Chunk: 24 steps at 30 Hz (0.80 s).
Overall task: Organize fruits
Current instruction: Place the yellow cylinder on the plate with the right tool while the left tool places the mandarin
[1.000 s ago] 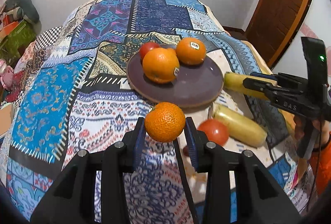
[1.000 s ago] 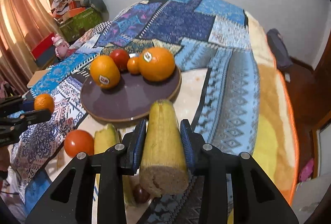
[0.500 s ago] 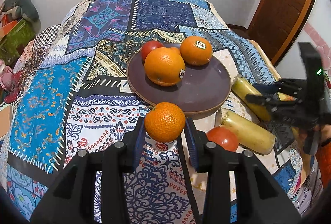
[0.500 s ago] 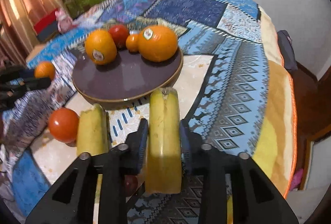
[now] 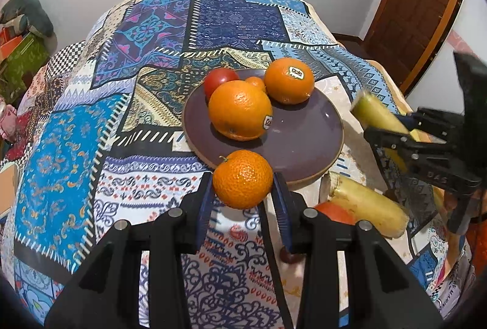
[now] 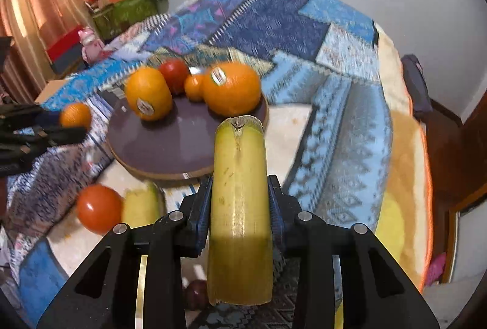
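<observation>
Patchwork cloth (image 5: 146,128) covers the table; a tomato (image 5: 334,212) and a yellow cane piece (image 5: 365,202) lie near right of the plate (image 5: 304,140). Plate carries two big stickered oranges, a small orange and a tomato. Left gripper (image 5: 242,192) clamped on a mandarin (image 5: 242,178), just off the plate's near rim. Right gripper (image 6: 239,201) grips a yellow cane stick (image 6: 240,207), tip toward the plate, view blurred

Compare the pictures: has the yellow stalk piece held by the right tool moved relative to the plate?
Yes. The yellow stalk piece held by the right tool has lifted; its tip now overlaps the plate rim.
</observation>
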Each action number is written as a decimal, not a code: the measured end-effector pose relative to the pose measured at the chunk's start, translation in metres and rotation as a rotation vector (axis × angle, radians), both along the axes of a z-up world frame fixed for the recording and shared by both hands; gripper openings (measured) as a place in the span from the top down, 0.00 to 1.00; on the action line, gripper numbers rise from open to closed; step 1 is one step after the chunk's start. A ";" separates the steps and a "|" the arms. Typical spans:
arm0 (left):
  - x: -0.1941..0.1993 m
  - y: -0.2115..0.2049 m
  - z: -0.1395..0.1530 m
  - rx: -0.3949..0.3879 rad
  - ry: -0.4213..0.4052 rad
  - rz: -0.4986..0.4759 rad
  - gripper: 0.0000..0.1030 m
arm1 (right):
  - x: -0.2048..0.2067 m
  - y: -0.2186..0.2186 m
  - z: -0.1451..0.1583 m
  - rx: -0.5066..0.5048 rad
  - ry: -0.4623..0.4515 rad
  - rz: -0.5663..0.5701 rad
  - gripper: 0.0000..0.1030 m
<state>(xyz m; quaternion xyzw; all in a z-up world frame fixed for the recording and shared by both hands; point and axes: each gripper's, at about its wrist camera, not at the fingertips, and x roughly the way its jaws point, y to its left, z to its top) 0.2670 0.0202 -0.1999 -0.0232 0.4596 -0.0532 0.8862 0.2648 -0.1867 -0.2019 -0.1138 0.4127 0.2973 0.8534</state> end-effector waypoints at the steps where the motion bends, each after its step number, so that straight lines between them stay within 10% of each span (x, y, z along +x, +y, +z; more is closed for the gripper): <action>1: 0.003 -0.002 -0.001 0.003 0.002 -0.004 0.63 | 0.000 0.005 0.004 0.002 -0.013 0.011 0.69; 24: 0.037 -0.011 -0.018 0.023 0.023 -0.044 0.63 | 0.027 0.083 -0.014 -0.053 0.024 0.149 0.69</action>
